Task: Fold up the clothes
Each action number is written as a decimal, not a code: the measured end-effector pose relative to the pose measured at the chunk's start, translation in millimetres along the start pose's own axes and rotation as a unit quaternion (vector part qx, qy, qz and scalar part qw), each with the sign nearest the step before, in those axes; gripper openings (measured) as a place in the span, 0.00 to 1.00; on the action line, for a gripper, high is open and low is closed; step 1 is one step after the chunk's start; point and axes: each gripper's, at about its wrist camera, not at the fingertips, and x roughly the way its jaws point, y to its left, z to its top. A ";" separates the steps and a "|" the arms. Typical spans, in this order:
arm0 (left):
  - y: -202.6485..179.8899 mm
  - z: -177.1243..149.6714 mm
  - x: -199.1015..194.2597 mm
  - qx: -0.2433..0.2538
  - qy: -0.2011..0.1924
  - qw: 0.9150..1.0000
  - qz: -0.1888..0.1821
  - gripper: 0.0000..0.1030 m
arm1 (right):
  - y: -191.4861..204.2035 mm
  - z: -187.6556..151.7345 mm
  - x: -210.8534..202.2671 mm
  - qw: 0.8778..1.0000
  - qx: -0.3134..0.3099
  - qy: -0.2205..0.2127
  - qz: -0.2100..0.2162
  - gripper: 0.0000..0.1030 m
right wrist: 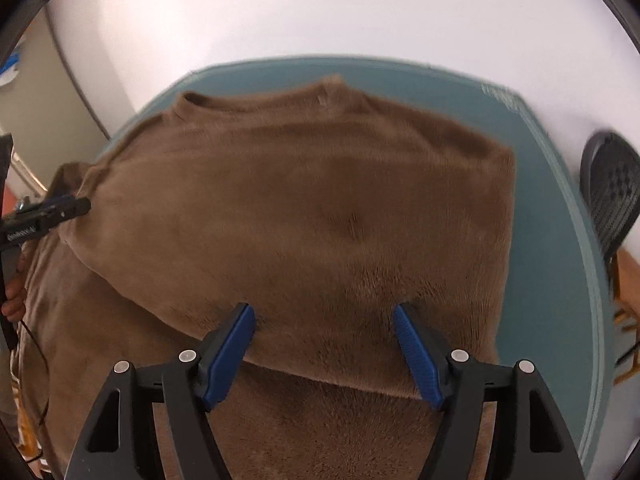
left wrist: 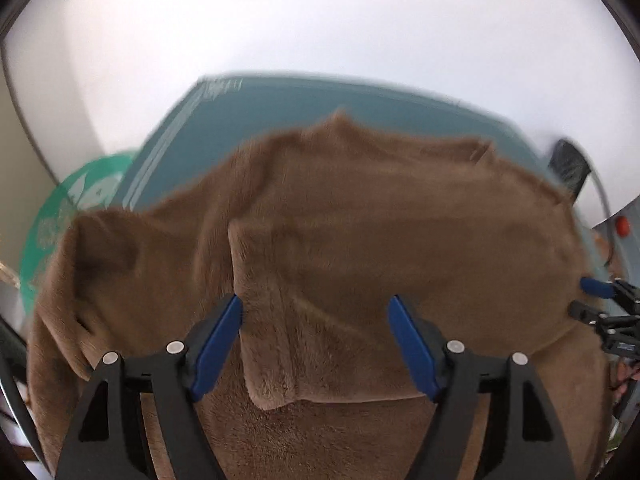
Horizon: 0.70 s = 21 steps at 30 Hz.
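Note:
A brown fuzzy sweater [left wrist: 360,220] lies on a teal mat [left wrist: 248,120], partly folded, with a flap edge running across its lower part. My left gripper [left wrist: 316,320] is open just above the folded flap, holding nothing. In the right wrist view the same sweater [right wrist: 300,200] lies with its collar at the far side. My right gripper [right wrist: 324,328] is open above the fold edge, empty. The right gripper also shows at the left view's right edge [left wrist: 600,300]; the left gripper shows at the right view's left edge [right wrist: 60,210].
The teal mat [right wrist: 552,240] covers a white table [right wrist: 320,8]. A green round item [left wrist: 80,208] lies at the mat's left. A black mesh chair [right wrist: 612,192] stands to the right, and it also shows in the left view [left wrist: 570,168].

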 end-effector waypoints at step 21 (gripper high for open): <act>20.7 -79.3 -92.7 -0.112 -0.055 0.992 -0.030 0.78 | 14.1 -20.5 10.1 0.996 -0.031 -0.068 -0.055 0.81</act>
